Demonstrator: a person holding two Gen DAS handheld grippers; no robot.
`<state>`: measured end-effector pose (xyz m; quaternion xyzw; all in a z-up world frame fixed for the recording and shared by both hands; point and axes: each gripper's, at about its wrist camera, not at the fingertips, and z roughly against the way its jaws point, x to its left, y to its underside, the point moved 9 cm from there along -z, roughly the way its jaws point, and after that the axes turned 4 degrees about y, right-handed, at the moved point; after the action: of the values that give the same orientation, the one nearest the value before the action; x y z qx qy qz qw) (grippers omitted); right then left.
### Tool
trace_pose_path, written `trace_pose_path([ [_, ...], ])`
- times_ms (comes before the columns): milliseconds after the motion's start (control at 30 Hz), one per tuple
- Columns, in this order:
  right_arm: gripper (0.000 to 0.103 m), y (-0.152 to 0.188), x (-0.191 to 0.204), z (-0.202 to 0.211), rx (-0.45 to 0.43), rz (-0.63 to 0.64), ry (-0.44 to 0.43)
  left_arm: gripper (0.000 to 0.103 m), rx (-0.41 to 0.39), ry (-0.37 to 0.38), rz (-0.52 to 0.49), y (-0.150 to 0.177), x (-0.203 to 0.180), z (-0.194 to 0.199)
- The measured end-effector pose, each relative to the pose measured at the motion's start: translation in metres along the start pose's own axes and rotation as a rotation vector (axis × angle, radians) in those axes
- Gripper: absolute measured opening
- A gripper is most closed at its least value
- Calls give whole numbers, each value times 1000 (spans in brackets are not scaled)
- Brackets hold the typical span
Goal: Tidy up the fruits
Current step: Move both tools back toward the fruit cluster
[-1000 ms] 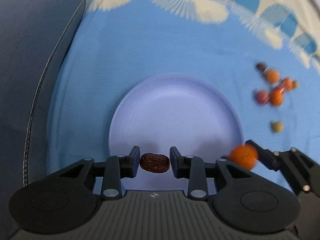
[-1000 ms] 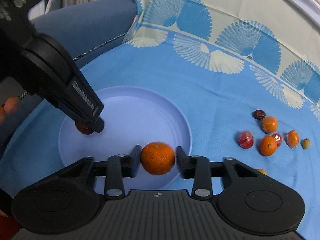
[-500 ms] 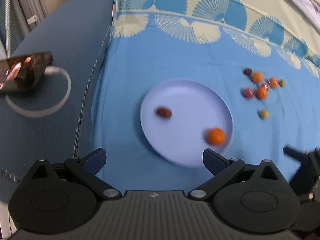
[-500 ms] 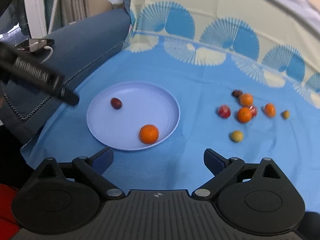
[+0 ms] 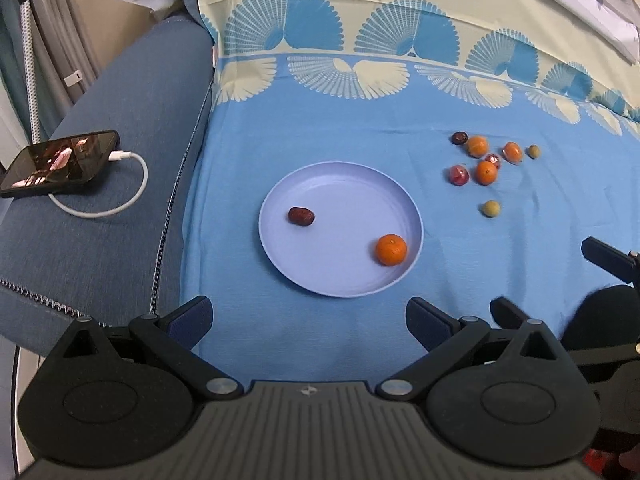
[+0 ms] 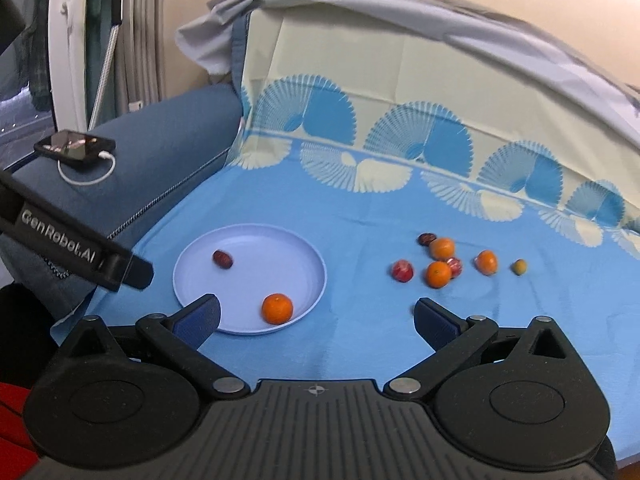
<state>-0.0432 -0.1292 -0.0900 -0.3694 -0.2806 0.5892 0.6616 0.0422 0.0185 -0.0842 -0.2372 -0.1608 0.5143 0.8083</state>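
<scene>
Released, wrinkled dark date (image 5: 301, 216) and glossy tangerine (image 5: 391, 249) lie on plate (image 5: 332, 184).

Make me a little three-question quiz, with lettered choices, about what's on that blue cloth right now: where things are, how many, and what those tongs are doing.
1. Where does the dark red date lie?
A. on the lilac plate
B. on the phone
C. among the loose fruit

2. How many fruits are on the plate?
A. none
B. two
C. five

3. What do the left tongs hold?
A. the tangerine
B. the date
C. nothing

Key: 1 A, the date sits on the plate's left half. 2 B, only the date and a tangerine are inside the rim; the rest lie on the cloth to the right. 3 C, their jaws stand wide apart with only cloth between.
</scene>
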Motion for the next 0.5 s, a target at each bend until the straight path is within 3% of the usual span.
trace_pose_path([
  [500,102,-1,-7,18,-49,-29,18,103,-59,-34,20,-7,-1,23],
])
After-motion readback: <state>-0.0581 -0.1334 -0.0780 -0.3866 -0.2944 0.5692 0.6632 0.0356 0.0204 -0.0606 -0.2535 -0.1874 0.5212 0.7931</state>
